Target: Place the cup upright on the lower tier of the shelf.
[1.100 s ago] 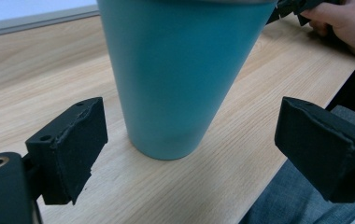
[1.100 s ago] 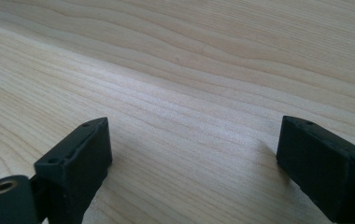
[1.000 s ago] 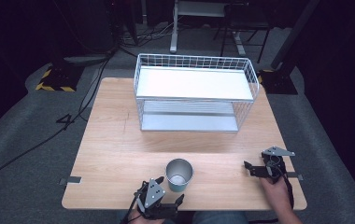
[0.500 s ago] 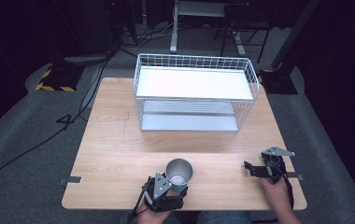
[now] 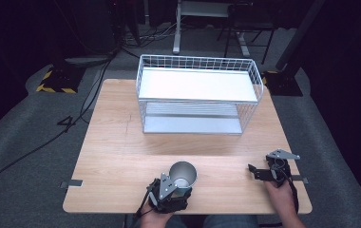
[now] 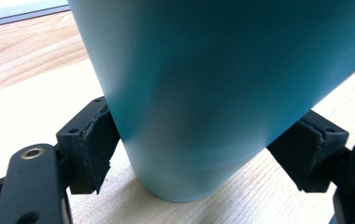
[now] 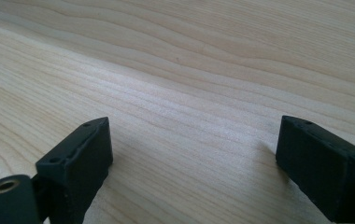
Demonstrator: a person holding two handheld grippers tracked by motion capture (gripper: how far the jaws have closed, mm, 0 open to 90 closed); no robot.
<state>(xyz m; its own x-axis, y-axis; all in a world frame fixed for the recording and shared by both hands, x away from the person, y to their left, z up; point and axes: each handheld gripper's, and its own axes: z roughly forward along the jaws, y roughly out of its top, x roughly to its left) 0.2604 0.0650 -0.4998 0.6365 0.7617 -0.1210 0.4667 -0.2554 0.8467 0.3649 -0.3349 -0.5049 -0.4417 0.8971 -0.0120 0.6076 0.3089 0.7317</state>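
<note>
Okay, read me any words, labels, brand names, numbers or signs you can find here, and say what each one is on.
"4": a dark mark that reads as this digit, on the grey floor left of the table.
Teal cup, wire rack: no lettering visible.

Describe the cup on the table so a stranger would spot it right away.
Start at the white wire rack on the wooden table, then come to the near edge. The teal cup stands upright there, pinched in the left claw; it is the table's one round, open-topped thing.
</note>
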